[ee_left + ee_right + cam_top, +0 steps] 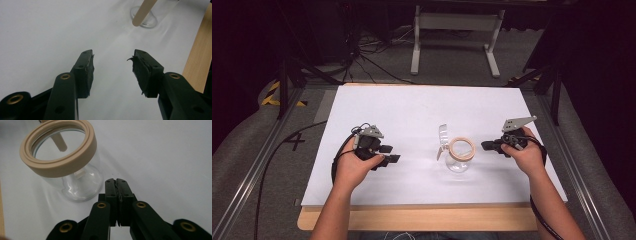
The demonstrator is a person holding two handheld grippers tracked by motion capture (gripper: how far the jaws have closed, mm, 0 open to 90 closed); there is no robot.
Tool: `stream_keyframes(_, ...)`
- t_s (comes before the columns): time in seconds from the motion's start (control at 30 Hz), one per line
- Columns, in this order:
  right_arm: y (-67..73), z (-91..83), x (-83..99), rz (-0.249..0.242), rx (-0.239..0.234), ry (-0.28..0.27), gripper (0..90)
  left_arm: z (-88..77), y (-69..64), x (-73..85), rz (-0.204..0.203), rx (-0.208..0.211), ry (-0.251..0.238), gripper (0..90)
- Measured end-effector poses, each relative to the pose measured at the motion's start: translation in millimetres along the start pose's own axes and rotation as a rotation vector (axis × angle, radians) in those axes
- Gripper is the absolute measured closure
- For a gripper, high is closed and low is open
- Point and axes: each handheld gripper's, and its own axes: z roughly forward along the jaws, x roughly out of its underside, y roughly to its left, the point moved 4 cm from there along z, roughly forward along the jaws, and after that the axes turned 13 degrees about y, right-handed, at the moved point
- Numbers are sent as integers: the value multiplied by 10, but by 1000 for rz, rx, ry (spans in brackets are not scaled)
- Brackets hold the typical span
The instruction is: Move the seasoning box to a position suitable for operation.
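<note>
1. Glass jar (pixel 460 155) with a beige ring (pixel 60 150) at its mouth stands upright on the white table (pixel 412 107), between the two tools.
2. Left tool (pixel 388 154) rests low at the left, well apart from the jar; its jaws are apart, nothing between them.
3. Right tool (pixel 485 145) is just beside the jar; its jaws are pressed together, empty.
</note>
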Motion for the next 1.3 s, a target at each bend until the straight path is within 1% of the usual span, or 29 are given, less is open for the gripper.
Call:
stream_keyframes(0.3, 25, 46, -21, -14, 1, 9, 898, -4, -18, -8, 5, 8, 0, 521)
stream_keyframes(0.43, 46, 119, -46, -29, 5, 15, 898, -1, -24, -8, 8, 5, -1, 520)
stream_keyframes(0.53, 65, 163, -62, -32, 10, 23, 898, -7, -30, -5, 8, 11, 2, 519)
stream_keyframes(0.7, 78, 244, -77, -44, 21, 32, 897, -5, -9, 7, 5, 6, 5, 514)
stream_keyframes(0.93, 83, 343, -75, -49, 14, 39, 896, 7, -12, 8, 7, 9, 12, 511)
stream_keyframes(1.03, 95, 377, -78, -55, -7, 28, 895, 3, -7, 15, 1, 9, 12, 508)
stream_keyframes(1.07, 97, 383, -78, -58, -14, 26, 895, -3, 2, 16, 10, 7, 13, 508)
stream_keyframes(1.1, 101, 388, -79, -61, -19, 24, 895, -4, -1, 18, 3, 9, 10, 508)
stream_keyframes(1.3, 100, 402, -81, -62, -16, 18, 896, -3, 0, 17, 6, 6, 10, 506)
